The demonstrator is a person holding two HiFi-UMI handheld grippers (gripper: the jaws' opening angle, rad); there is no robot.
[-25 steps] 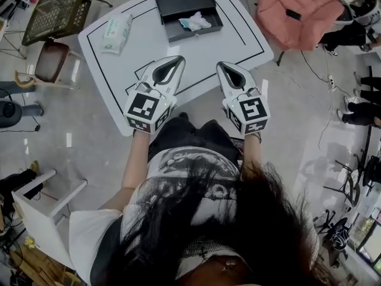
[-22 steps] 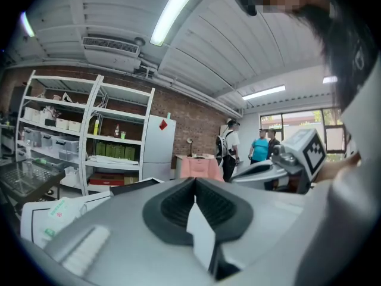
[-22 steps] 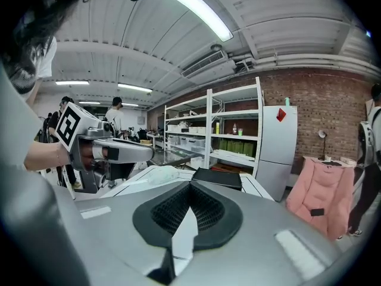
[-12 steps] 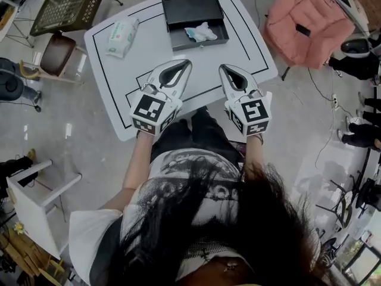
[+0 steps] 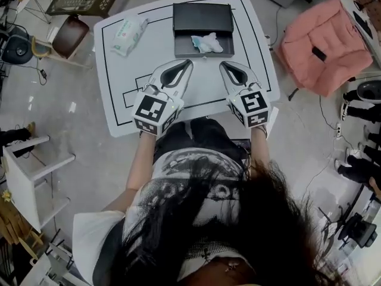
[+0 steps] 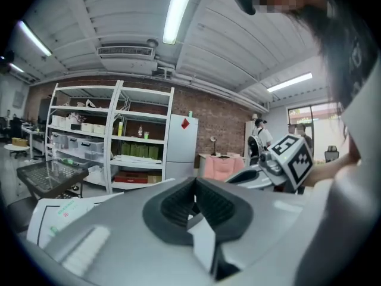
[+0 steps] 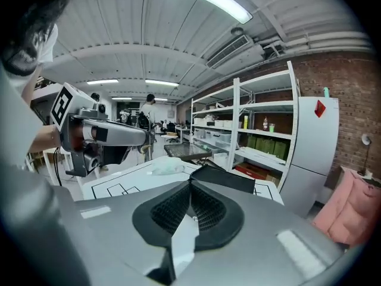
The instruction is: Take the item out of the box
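Closed and empty, the left claw (image 5: 188,64) and right claw (image 5: 223,65) hover over the desk (image 5: 149,52) near the open box (image 5: 202,18) holding, apparently, a crumpled cloth (image 5: 206,42).

Left hand-held gripper (image 5: 186,64), jaws together; right hand-held gripper (image 5: 224,65), jaws together; both forearms (image 5: 137,162) stretched forward

The scene is viewed from above the person's head, steeply down, with the whole table (image 5: 119,70) in frame. Each gripper camera is set close behind its fingers (image 6: 175,207) and faces nearly level toward the far shelves (image 6: 107,136), which both gripper views share. The box (image 5: 202,18) is shared by the head and right gripper views.
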